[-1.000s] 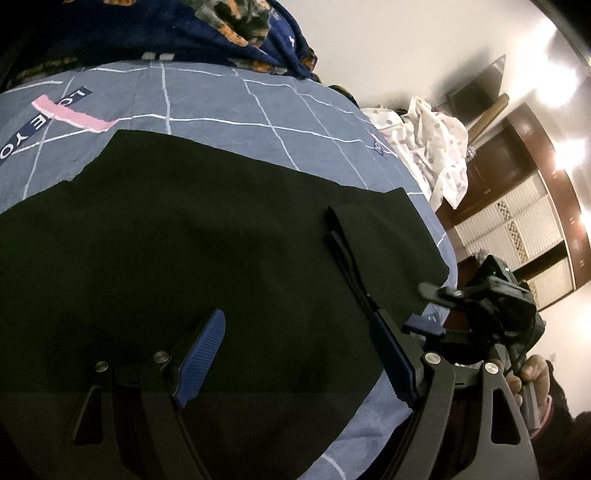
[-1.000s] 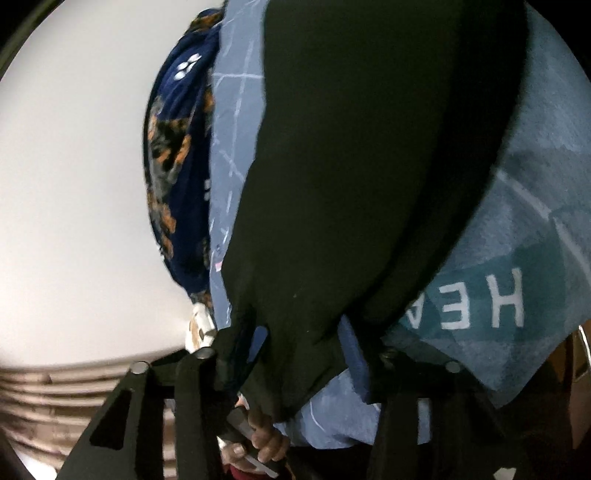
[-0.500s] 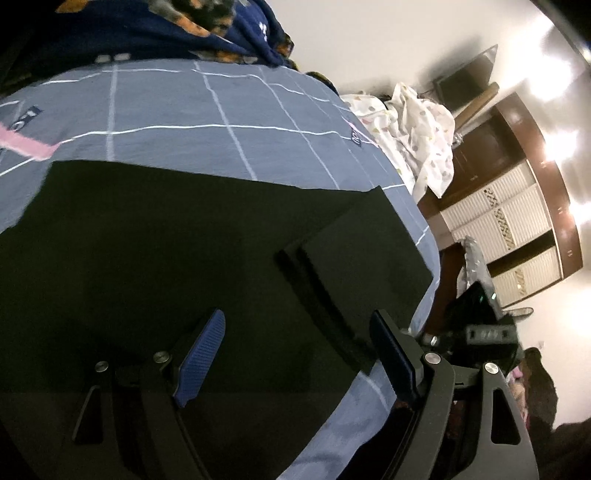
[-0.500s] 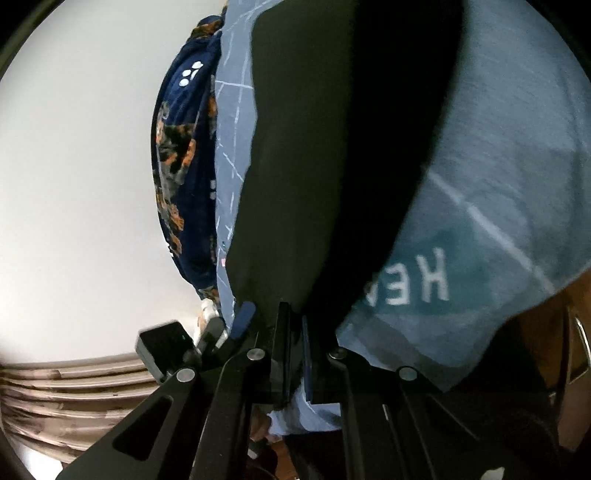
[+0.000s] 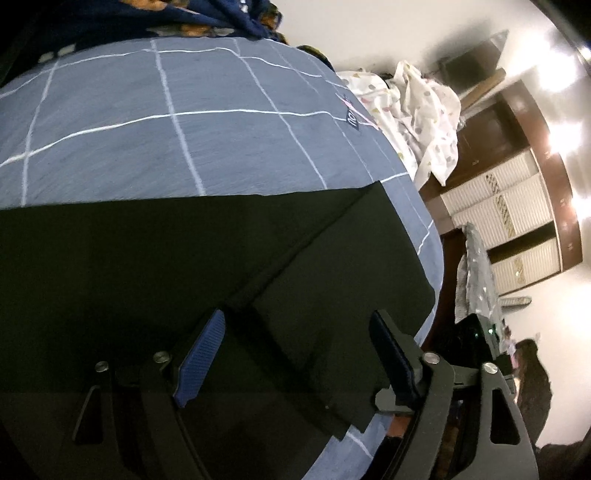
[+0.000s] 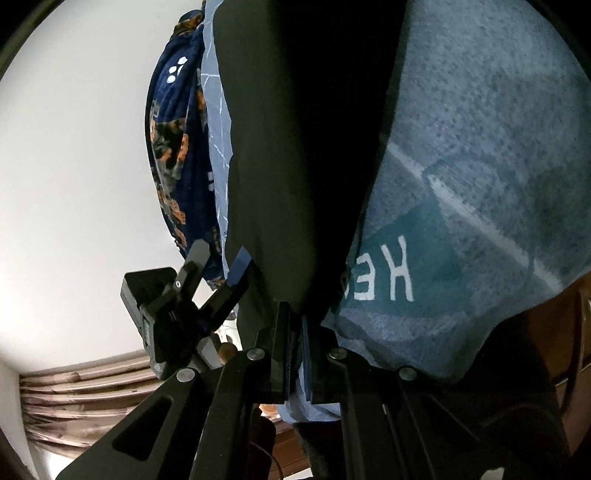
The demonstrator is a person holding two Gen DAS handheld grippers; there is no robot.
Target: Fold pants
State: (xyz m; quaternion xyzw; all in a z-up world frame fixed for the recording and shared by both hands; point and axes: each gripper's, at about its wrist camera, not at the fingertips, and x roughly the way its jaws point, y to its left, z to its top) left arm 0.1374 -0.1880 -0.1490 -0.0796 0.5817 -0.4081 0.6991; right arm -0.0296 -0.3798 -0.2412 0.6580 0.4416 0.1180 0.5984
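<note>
Black pants (image 5: 155,266) lie flat on a blue-grey checked bedspread (image 5: 184,122). A folded-over flap (image 5: 351,280) covers the right end. My left gripper (image 5: 299,350) is open just above the pants, its blue pads (image 5: 201,354) astride the flap's near edge, holding nothing. In the right wrist view the pants (image 6: 295,166) run up the frame. My right gripper (image 6: 293,332) is shut on the pants' near edge at the bed's border. The left gripper (image 6: 221,280) shows beside it.
A dark blue patterned blanket (image 5: 166,18) is bunched at the bed's far side, also in the right wrist view (image 6: 173,147). A white spotted cloth (image 5: 424,110) lies off the far right corner. A brown wardrobe (image 5: 517,206) stands beyond the bed edge (image 5: 436,258).
My right gripper closed on the pants' edge. My left gripper stayed open and shifted right along the pants; the flap now lies flat, folded over.
</note>
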